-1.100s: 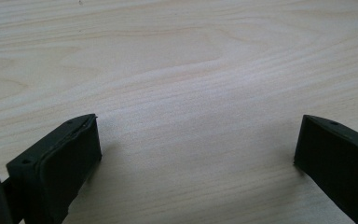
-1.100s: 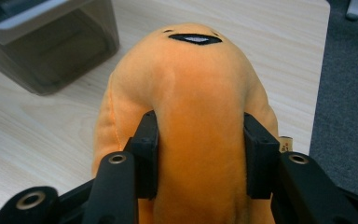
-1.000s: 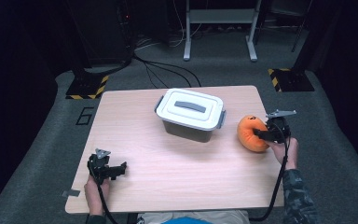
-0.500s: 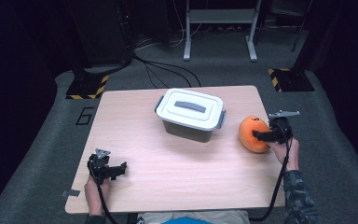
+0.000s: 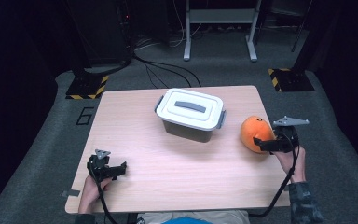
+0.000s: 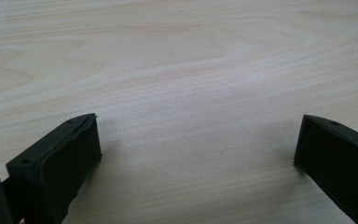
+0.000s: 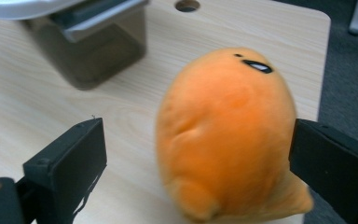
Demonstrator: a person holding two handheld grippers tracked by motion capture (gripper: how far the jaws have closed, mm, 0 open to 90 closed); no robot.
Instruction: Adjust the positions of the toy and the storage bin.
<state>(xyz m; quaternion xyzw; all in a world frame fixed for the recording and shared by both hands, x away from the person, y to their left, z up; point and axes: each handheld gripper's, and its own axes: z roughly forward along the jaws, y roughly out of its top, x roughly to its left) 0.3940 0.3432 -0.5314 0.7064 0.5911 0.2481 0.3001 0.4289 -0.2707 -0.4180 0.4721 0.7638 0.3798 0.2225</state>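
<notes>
An orange egg-shaped plush toy (image 5: 253,132) (image 7: 228,135) with a small black face mark sits on the wooden table (image 5: 177,186) near its right edge. My right gripper (image 5: 259,143) (image 7: 196,140) is at the toy's near side. Its jaws have just been opening and now stand wide on either side of the toy. The left jaw is clearly off the toy and the right one sits at its edge. My left gripper (image 5: 121,167) (image 6: 198,140) rests low over the table's near left corner, open, with bare wood between its jaws.
A grey plastic box with a white lid and grey handle (image 5: 191,112) (image 7: 88,51) stands at the table's middle back, left of the toy. The table's right edge runs close behind the toy. A cable trails from each gripper toward the person.
The right gripper's jaws have spread apart and let go of the orange toy, and that hand has drawn back slightly toward the near edge. The toy stays on the table. The left hand is still.
</notes>
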